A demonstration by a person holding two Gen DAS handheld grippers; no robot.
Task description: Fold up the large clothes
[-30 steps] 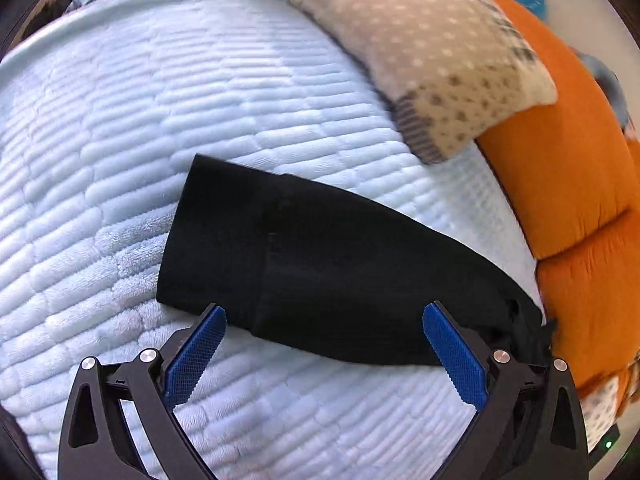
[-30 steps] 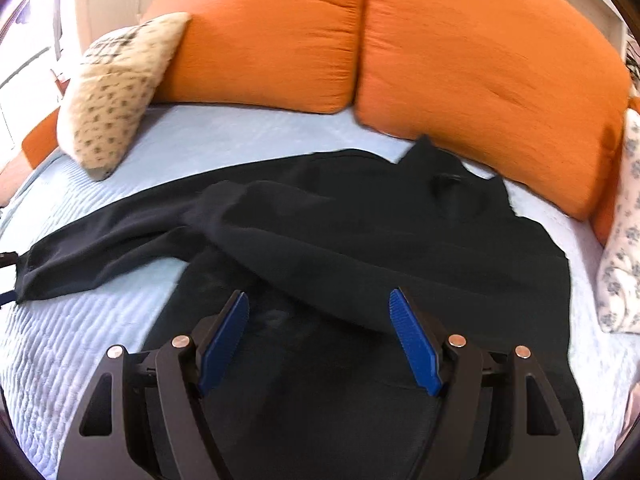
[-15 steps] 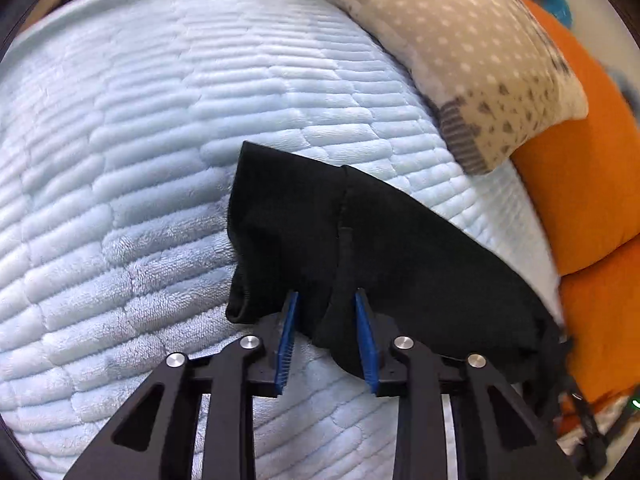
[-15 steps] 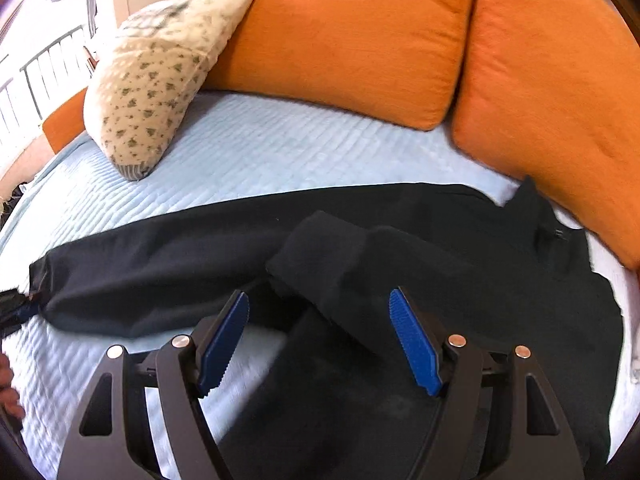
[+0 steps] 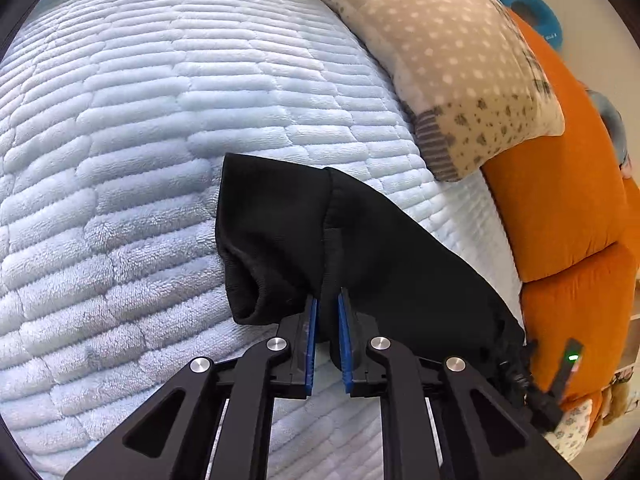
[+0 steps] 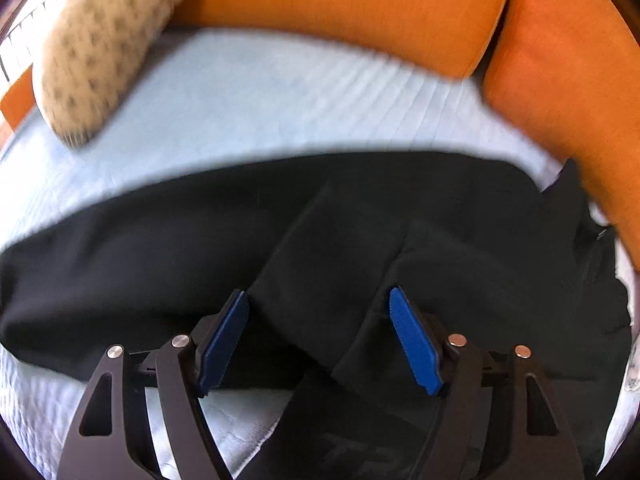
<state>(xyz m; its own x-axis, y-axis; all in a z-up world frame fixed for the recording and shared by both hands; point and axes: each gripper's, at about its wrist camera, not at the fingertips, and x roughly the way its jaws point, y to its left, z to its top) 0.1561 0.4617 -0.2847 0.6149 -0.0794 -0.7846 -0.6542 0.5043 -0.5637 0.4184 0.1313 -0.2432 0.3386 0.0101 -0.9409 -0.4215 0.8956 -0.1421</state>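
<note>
A black long-sleeved garment (image 6: pixel 460 240) lies spread on a light blue quilted bed cover (image 5: pixel 140 120). In the left wrist view its sleeve (image 5: pixel 360 248) runs from the cuff (image 5: pixel 264 220) towards the lower right. My left gripper (image 5: pixel 326 312) is shut on the sleeve's near edge just behind the cuff. In the right wrist view, which is blurred, my right gripper (image 6: pixel 318 308) is open with a folded ridge of the garment (image 6: pixel 320 264) between its fingers; the other sleeve stretches left (image 6: pixel 100 264).
A beige spotted pillow (image 5: pixel 452 68) lies beyond the sleeve and shows in the right wrist view (image 6: pixel 100 48). Orange cushions (image 5: pixel 560 200) line the far side of the bed (image 6: pixel 340 12).
My left gripper has closed from wide open onto the sleeve near the cuff. My right gripper has moved forward and lower over the garment, staying open.
</note>
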